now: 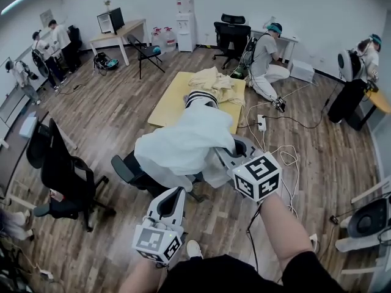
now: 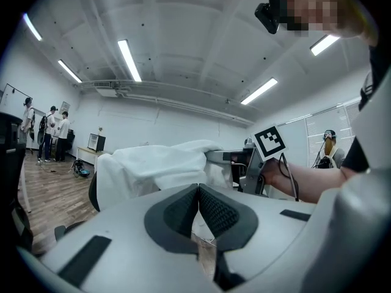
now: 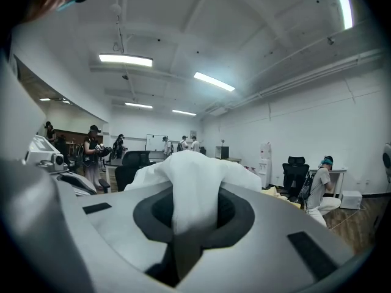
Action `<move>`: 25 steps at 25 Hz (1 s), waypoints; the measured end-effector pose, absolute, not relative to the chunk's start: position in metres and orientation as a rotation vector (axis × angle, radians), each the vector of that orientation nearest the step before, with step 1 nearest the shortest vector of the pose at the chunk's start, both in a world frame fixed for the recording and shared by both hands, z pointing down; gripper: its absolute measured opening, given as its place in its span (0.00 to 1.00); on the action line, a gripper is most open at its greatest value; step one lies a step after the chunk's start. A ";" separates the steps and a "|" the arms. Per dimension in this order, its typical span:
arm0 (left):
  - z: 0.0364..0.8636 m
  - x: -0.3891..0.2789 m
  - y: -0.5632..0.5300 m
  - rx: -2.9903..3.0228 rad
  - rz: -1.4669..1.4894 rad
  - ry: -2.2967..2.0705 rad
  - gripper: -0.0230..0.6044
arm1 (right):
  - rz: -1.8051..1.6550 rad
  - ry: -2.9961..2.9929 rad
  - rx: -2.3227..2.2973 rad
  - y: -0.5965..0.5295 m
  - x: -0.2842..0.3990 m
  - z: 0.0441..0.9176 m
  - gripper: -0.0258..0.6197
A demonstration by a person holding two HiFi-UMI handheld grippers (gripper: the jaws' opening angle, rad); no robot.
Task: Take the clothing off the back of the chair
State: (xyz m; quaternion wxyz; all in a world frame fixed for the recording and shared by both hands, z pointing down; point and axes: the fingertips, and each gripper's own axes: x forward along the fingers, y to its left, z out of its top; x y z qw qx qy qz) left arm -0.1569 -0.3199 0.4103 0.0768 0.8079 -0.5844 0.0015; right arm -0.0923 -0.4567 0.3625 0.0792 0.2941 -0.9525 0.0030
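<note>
right hand-held gripper (image 3: 194, 215): grasping white garment (image 1: 183, 142) | left hand-held gripper (image 2: 198, 191): clenched, empty | garment draped over black chair (image 1: 124, 169)

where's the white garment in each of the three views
Head view: white garment at centre, over the chair.
Left gripper view: garment centre-left, above the closed jaws.
Right gripper view: garment dead centre, pinched between the jaws.
Shared landmark: the right gripper gripping the cloth.

No words or numbers can be read anywhere. The marker cube (image 1: 257, 177) shows only black-and-white square patterns, no letters.
</note>
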 end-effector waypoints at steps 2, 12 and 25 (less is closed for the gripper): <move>0.407 -0.148 -0.313 2.427 0.005 -1.754 0.06 | 0.003 -2.859 0.886 -0.449 -0.083 0.357 0.13; 0.400 -0.093 -0.264 2.445 -0.017 -1.767 0.06 | -0.022 -2.907 0.897 -0.393 -0.025 0.340 0.13; 0.398 -0.016 -0.186 2.454 -0.014 -1.757 0.06 | -0.008 -2.936 0.932 -0.308 0.064 0.330 0.13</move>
